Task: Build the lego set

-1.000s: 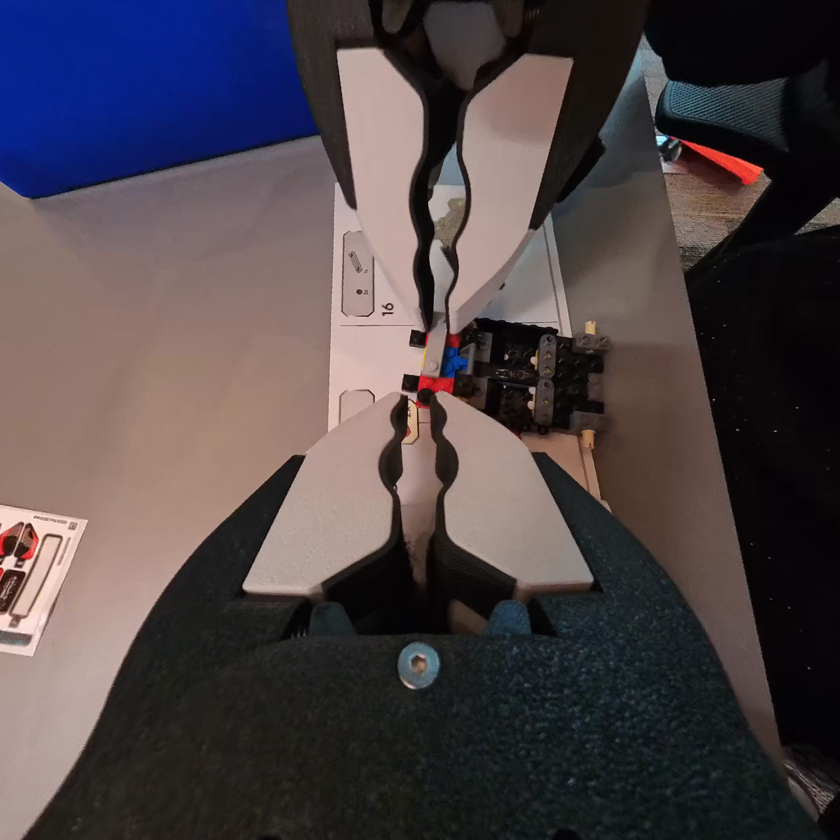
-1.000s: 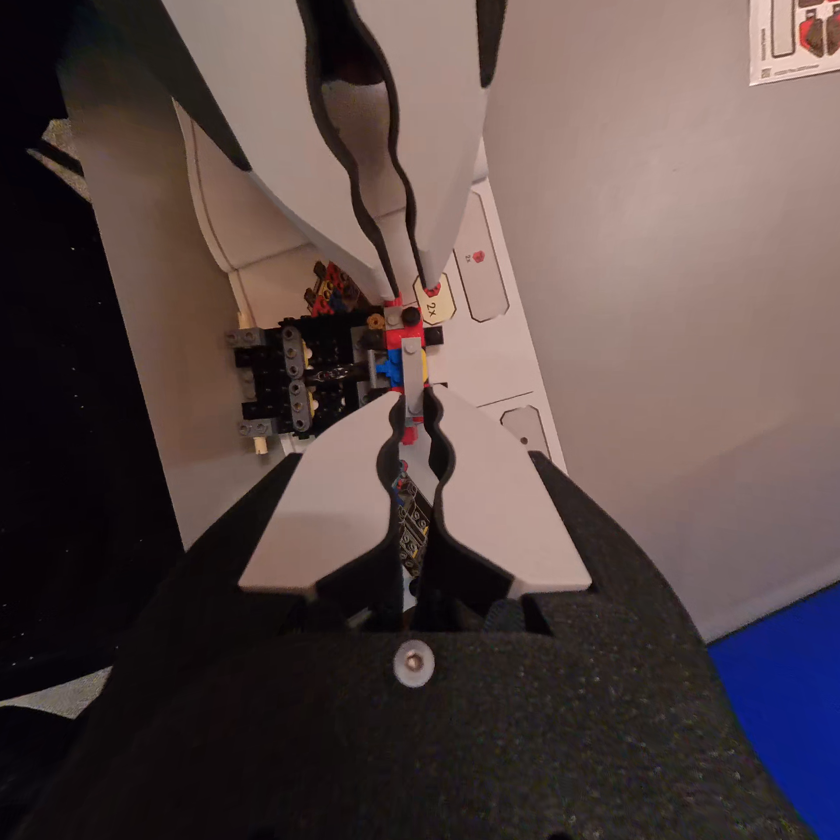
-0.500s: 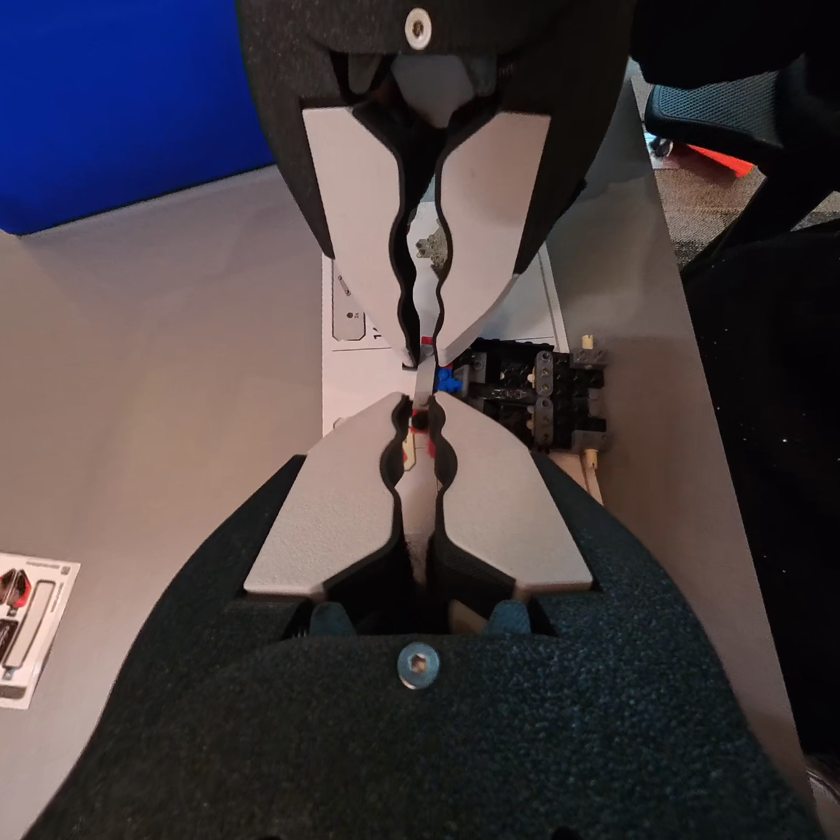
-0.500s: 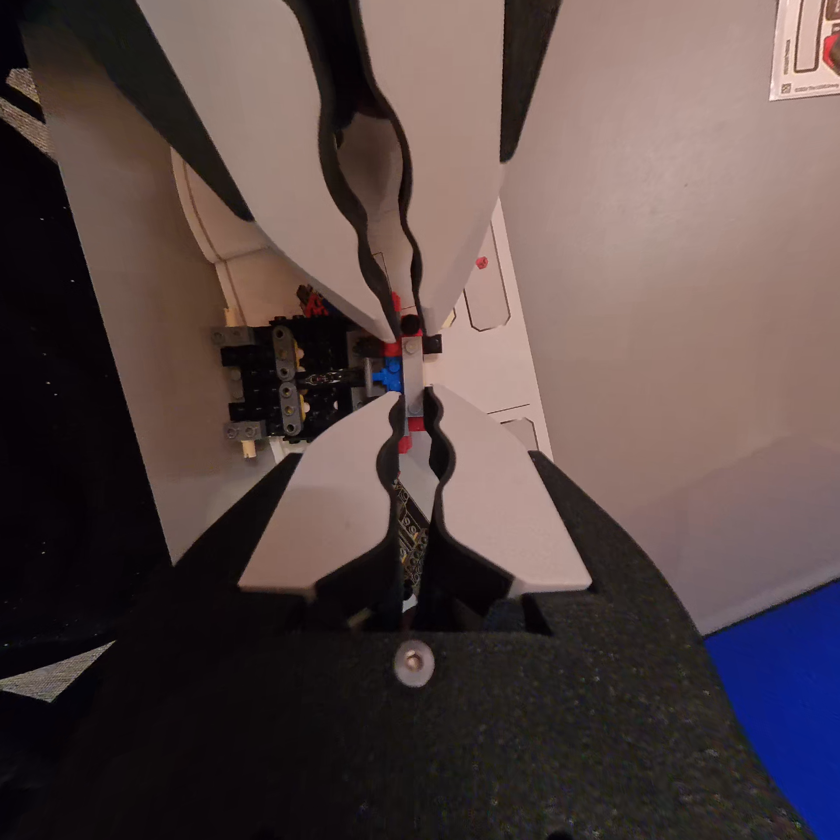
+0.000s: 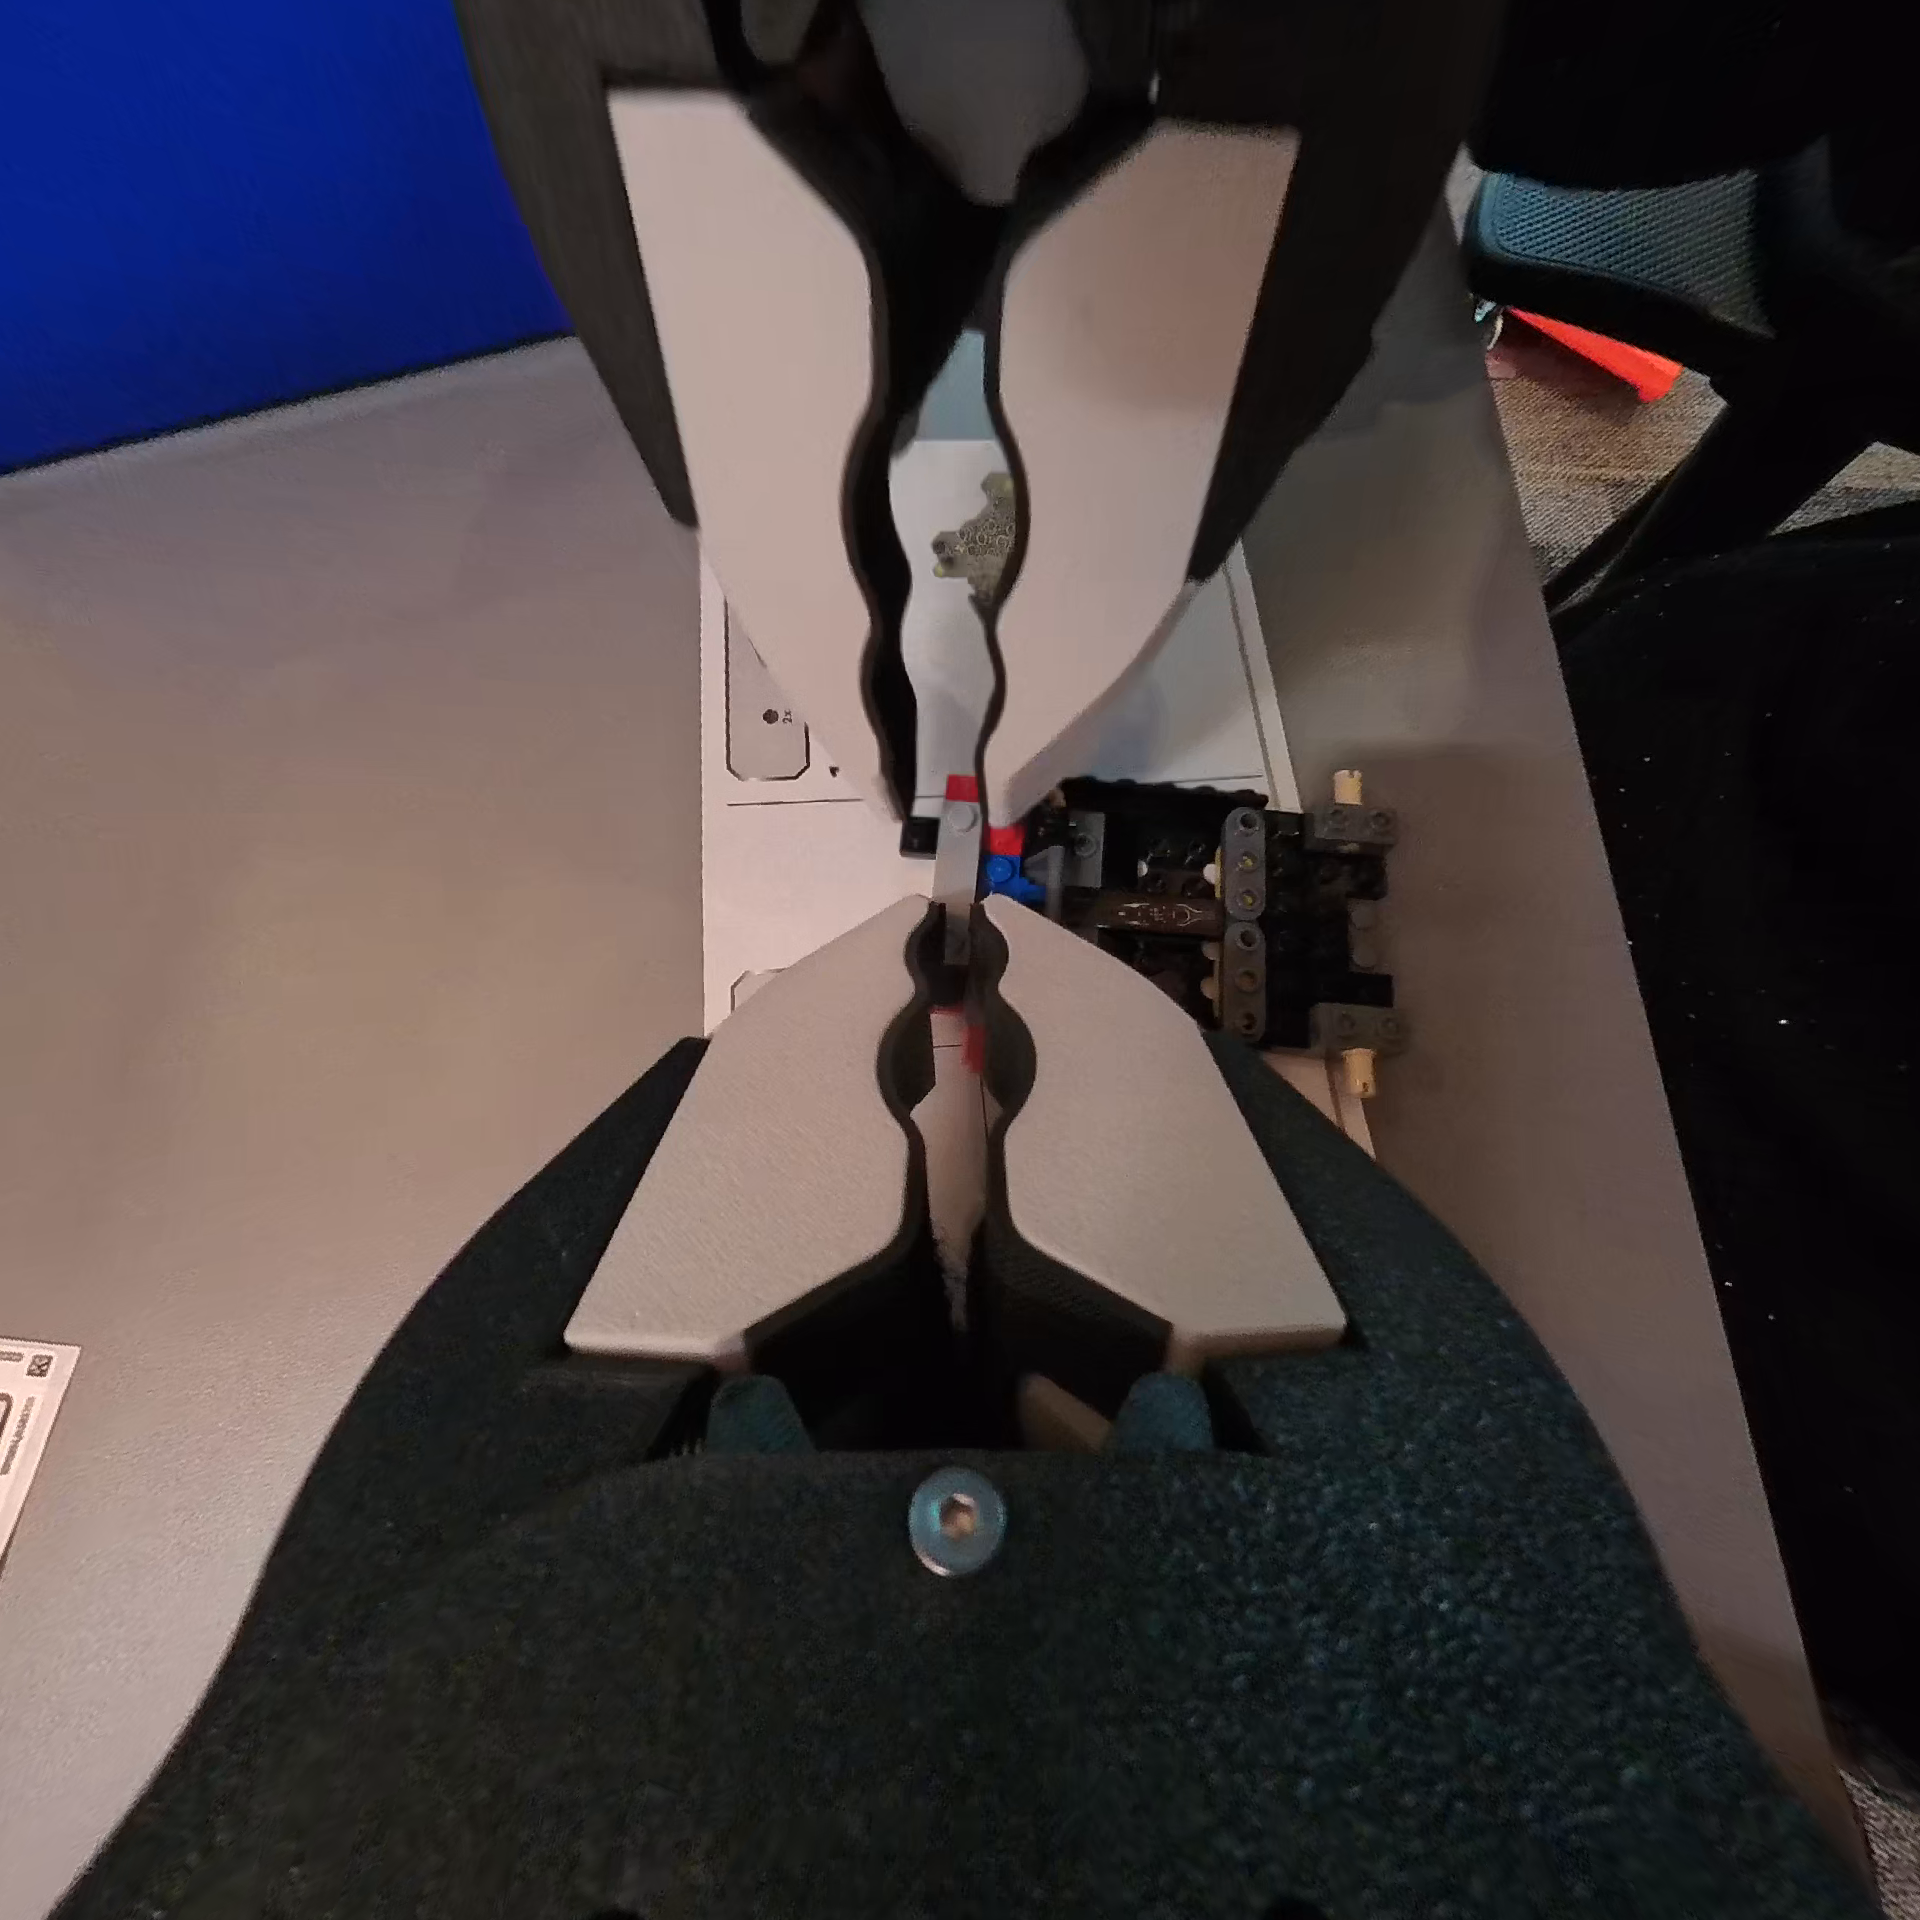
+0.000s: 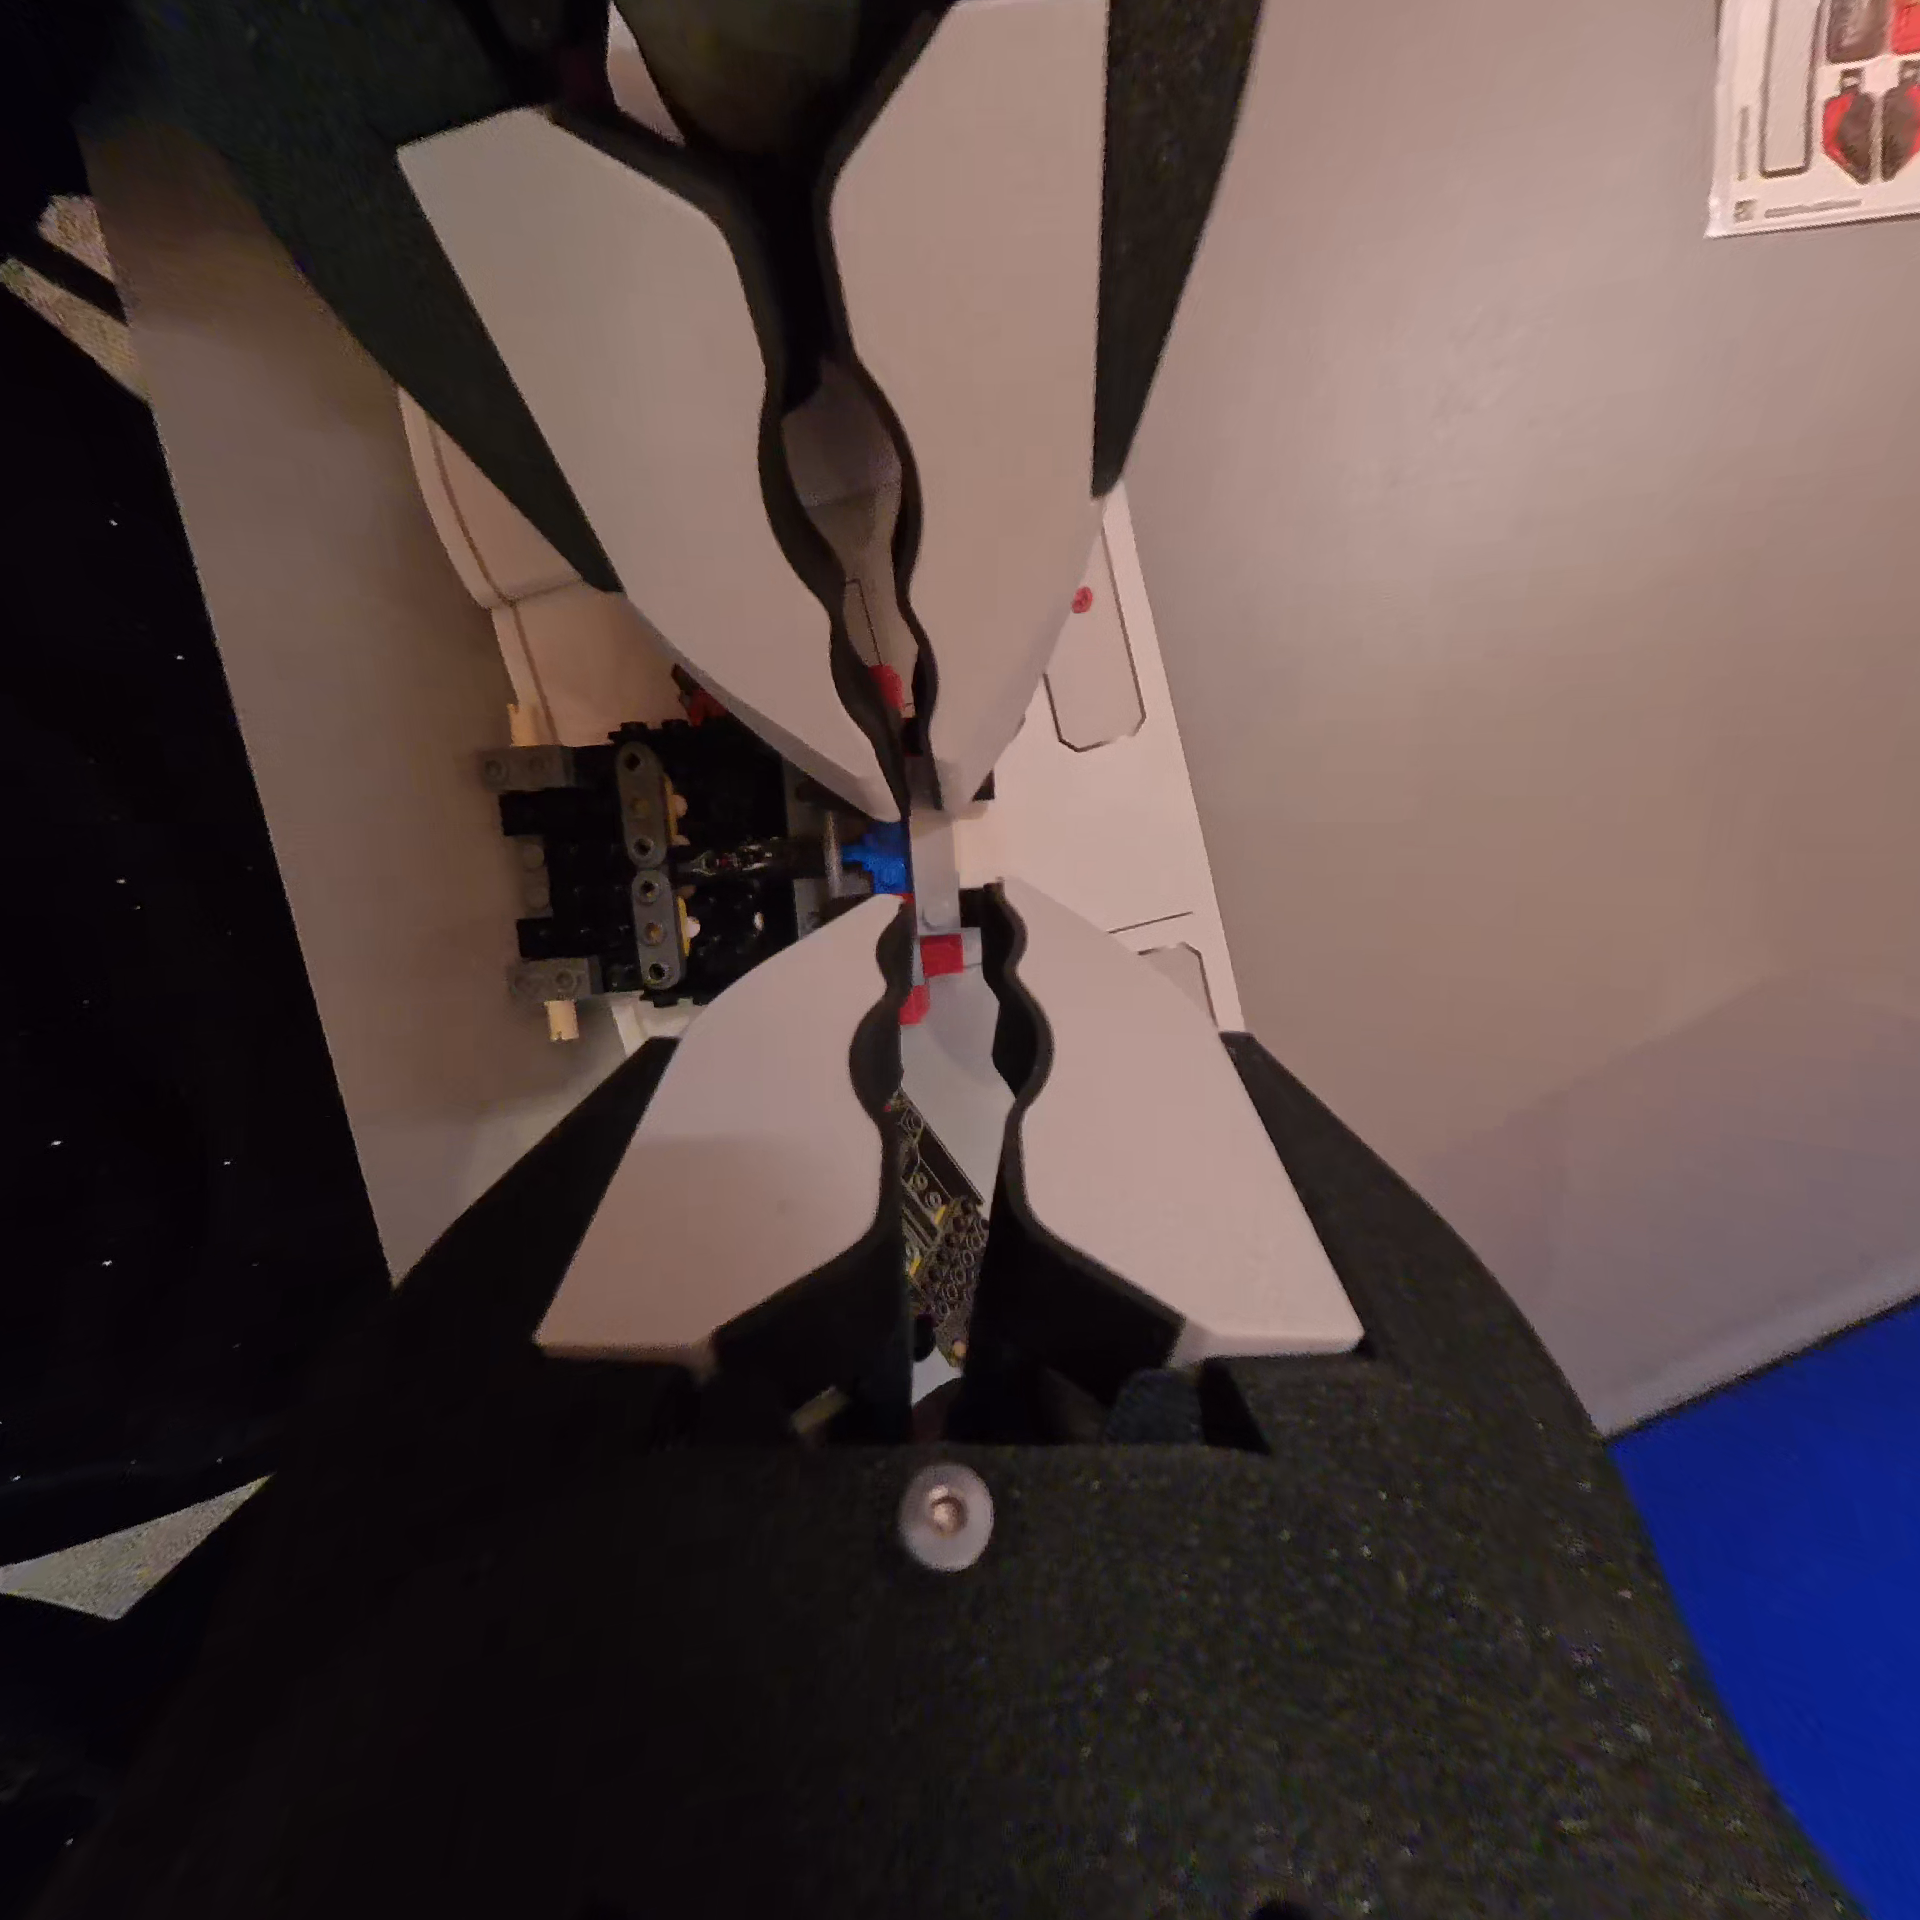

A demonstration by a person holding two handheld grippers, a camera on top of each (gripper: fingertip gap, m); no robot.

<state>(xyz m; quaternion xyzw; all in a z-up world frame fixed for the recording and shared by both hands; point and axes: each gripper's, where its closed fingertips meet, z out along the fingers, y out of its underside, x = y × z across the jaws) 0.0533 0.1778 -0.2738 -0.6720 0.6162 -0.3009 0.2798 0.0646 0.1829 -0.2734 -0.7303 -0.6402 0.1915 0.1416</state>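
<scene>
A: Left wrist view. Where does the grey bar [image 5: 958, 852] lie relative to the fingers?

B: It runs lengthwise between the two grippers. The left gripper [image 5: 954, 912], at the bottom of the frame, has its fingers [image 5: 790, 1101] narrowed on the bar's near end. The right gripper [image 5: 948, 800], reaching in from the top, meets the bar's far end, where a small red piece [image 5: 963, 787] shows. Its fingers stand slightly apart there, and whether they pinch the bar cannot be told from this view.

A: And the rest of the model?

B: The black lego build [image 5: 1205, 904] lies just right of the bar, on the white instruction booklet [image 5: 790, 883], which rests on the grey surface [image 5: 343, 831]. A blue piece [image 5: 1000, 869] sits between bar and build. A sticker sheet [image 5: 31, 1444] lies at the left edge.

A: Right wrist view?

B: The right gripper [image 6: 940, 902] is now at the bottom. Its fingers [image 6: 748, 1122] are narrow around the bar's [image 6: 932, 868] end, with red pieces [image 6: 940, 954] just behind the tips; the right finger shows a small gap. The left gripper [image 6: 914, 795], from the top, is closed on the opposite end. The lego build [image 6: 644, 862] lies left of the bar, touching the blue piece [image 6: 878, 857]. The sticker sheet [image 6: 1818, 104] lies at upper right on the surface [image 6: 1507, 623].
</scene>
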